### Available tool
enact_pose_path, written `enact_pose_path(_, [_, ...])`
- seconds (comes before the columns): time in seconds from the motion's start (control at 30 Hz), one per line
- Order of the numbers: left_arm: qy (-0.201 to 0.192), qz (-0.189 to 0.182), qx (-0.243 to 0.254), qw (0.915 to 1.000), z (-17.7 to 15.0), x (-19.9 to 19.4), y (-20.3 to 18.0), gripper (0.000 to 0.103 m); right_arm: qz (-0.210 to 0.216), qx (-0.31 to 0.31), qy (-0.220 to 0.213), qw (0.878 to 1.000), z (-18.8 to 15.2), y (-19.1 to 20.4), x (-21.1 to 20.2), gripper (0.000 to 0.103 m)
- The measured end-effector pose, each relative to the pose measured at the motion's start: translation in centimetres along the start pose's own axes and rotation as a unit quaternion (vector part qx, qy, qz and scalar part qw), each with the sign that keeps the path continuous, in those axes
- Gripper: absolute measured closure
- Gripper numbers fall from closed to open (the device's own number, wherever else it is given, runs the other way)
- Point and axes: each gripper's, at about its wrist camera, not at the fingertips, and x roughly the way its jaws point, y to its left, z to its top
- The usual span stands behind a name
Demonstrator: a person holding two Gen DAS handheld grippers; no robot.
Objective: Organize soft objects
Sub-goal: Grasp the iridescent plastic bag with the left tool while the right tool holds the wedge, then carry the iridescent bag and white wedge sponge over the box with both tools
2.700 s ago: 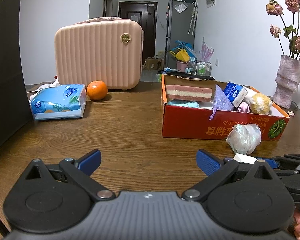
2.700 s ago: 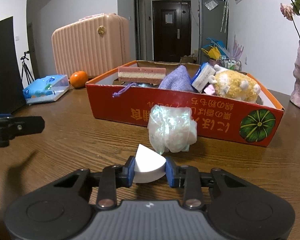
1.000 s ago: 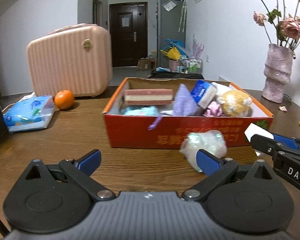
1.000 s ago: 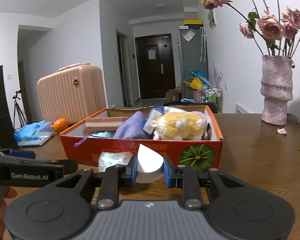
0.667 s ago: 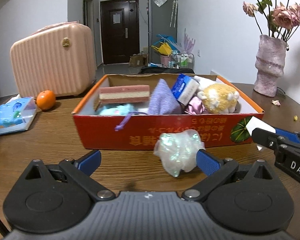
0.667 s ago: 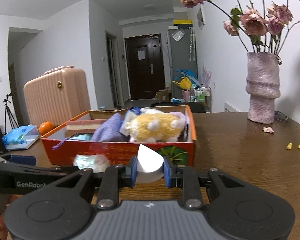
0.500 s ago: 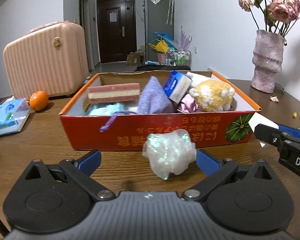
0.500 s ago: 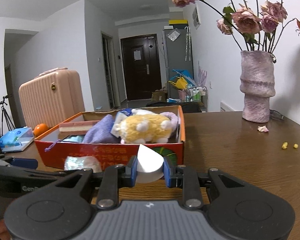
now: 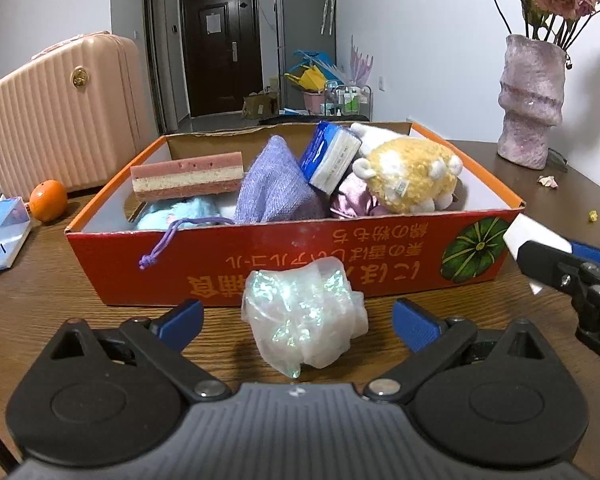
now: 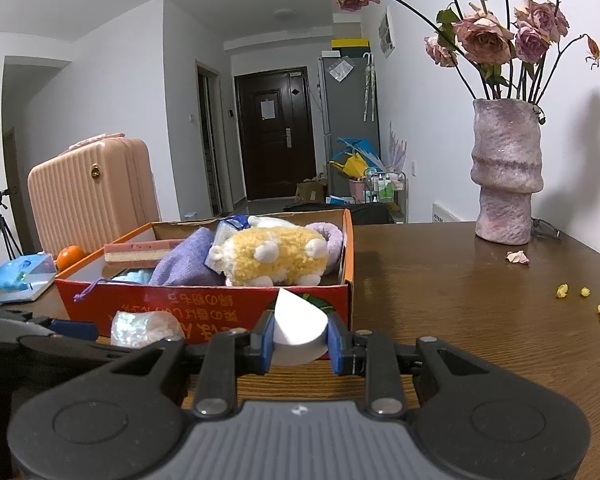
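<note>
Your left gripper (image 9: 296, 320) is wide apart and its jaws are closing around the crumpled iridescent white plastic bundle (image 9: 304, 314), which sits on the brown wooden table (image 9: 40, 300) between the blue pads without either pad touching it. Your right gripper (image 10: 298, 338) is clamped on a white wedge-shaped foam piece (image 10: 296, 330). The bundle lies just in front of the red cardboard box (image 9: 340, 256), close to its front wall. To the right of the box the tabletop runs open toward the tall pink textured vase (image 10: 506, 172).
</note>
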Motion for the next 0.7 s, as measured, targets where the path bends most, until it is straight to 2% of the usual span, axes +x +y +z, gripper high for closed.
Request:
enact_pose_path(0.1, [0.007,-0.007,-0.005,0.9999,0.0,0.3,0.3,0.023,-0.002,-0.002,-0.002,1.000,0.0,0.0,0.0,0.076])
enact_pose_path(0.17, [0.013,-0.019,-0.004,0.9997,-0.1,0.5,0.4,0.043,-0.003,-0.003,-0.001,1.000,-0.1,0.0,0.1,0.076])
enact_pose_path(0.23, [0.020,-0.030,-0.001,0.9994,-0.2,0.7,0.4,0.050,-0.004,-0.003,-0.003,1.000,-0.1,0.0,0.1,0.076])
enact_pose_path(0.37, [0.012,-0.031,0.000,0.9994,-0.3,0.4,0.4,0.055,-0.007,-0.005,-0.007,1.000,-0.1,0.1,0.0,0.076])
enact_pose_path(0.53, [0.004,-0.029,-0.007,0.9995,-0.5,-0.2,1.2,0.056,-0.028,-0.013,-0.018,0.999,-0.1,0.5,0.0,0.076])
enact_pose_path(0.7, [-0.004,-0.023,-0.015,0.9996,-0.8,-1.0,2.0,0.056,-0.029,0.002,-0.024,0.999,0.0,0.6,-0.3,0.076])
